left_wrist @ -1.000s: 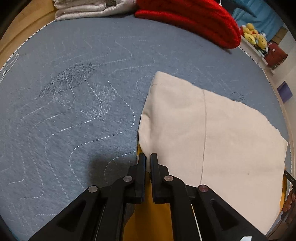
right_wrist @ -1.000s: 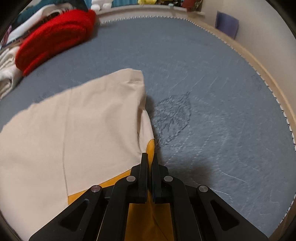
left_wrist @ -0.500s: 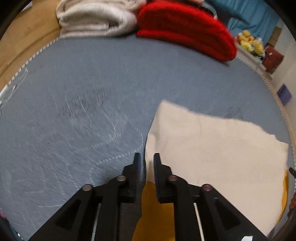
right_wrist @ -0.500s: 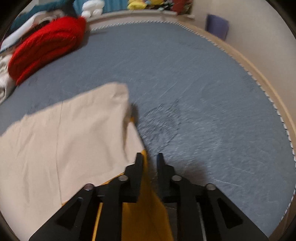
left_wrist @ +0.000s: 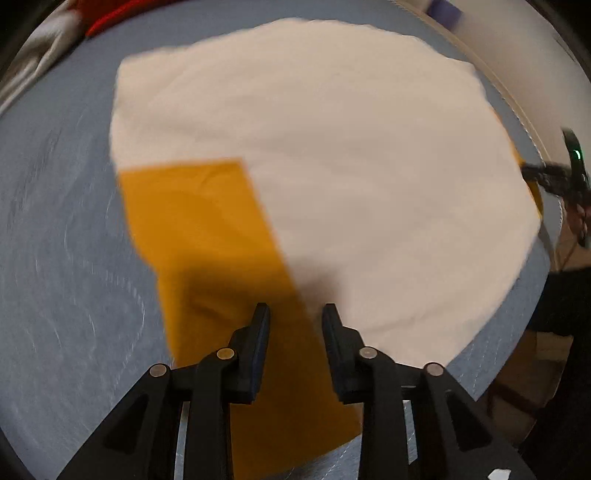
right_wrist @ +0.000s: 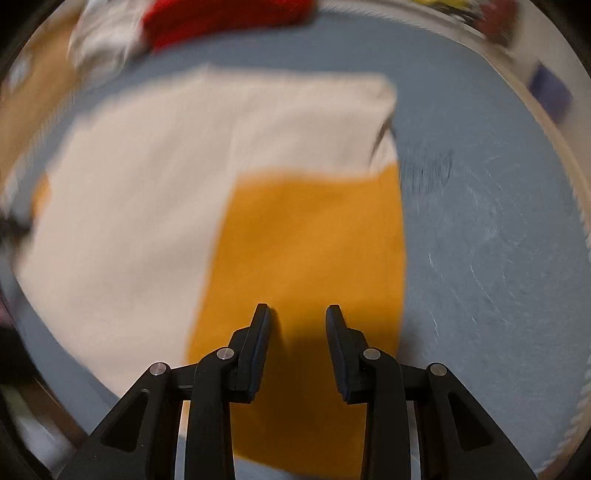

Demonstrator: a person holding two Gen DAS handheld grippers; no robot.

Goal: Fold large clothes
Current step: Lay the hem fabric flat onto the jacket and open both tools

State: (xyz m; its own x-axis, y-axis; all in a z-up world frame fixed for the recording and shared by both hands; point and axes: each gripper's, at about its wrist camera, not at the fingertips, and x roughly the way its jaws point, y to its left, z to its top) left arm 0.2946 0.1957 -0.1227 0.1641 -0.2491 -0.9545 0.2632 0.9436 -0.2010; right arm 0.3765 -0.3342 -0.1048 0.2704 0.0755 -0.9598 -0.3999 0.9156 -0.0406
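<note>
cream garment (left_wrist: 332, 155) with mustard-orange panel (left_wrist: 207, 229): soft, matte cloth lying flat on a grey-blue quilted mat (left_wrist: 62, 258) (stitched curves, blurred). left gripper (left_wrist: 295, 314) hovers over the orange panel, jaws parted, gripping nothing. right gripper (right_wrist: 297, 314) likewise over the panel (right_wrist: 314, 240), jaws apart and empty. red knit pile (right_wrist: 221, 18) at far edge, partly cut off.

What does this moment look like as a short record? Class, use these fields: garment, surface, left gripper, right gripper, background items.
garment: cream cloth with orange sleeves, lying flat
surface: grey quilt
left gripper: open, above one orange sleeve, holding nothing
right gripper: open, above an orange sleeve, holding nothing
background items: red knit and pale folded cloth at the quilt's far edge, blurred
</note>
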